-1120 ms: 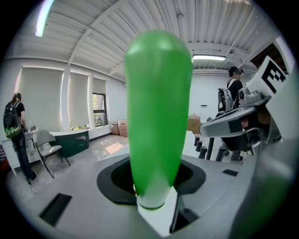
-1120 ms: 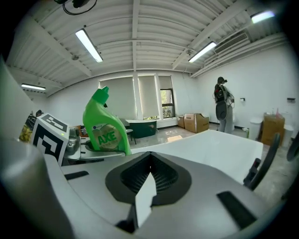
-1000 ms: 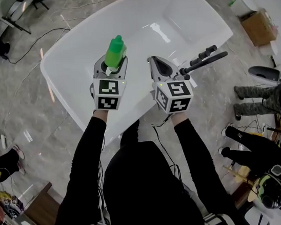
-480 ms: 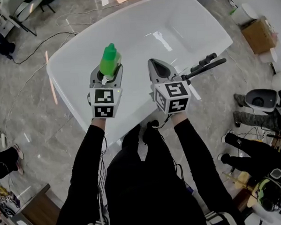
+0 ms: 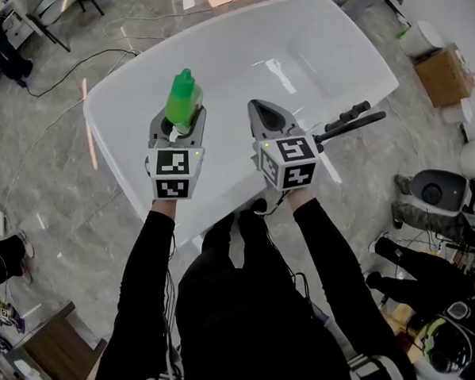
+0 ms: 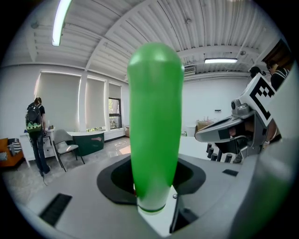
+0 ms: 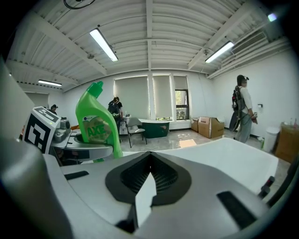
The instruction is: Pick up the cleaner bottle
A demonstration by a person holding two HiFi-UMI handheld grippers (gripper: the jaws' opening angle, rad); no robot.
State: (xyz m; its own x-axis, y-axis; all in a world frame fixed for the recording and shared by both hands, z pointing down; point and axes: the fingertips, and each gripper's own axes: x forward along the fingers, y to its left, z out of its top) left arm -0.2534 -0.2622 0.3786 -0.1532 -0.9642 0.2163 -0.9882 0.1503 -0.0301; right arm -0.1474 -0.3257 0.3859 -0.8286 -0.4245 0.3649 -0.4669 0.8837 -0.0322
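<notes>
The fingers (image 5: 156, 126) of my left gripper (image 5: 178, 126) are pinching the green cleaner bottle (image 6: 154, 126) low on its body. It stands upright between them, cap end up. That pinch looks no looser or tighter than it did a second ago, and the bottle has not tipped or slid. What has changed is the place. I have carried the bottle a little up and along, and it now hangs in the air over the near part of the white bathtub (image 5: 309, 46), touching nothing but my fingers.

My right gripper (image 5: 267, 116) has drifted along beside it with its jaws pressed together on nothing. A black handle (image 5: 349, 124) lies just to its right. I cannot tell whether it rests on the bathtub's edge.

I judge the pick-up as good as done. What remains is only to keep the hold steady, since the bottle is tall and gripped low, and a quick swing could make it lean.
</notes>
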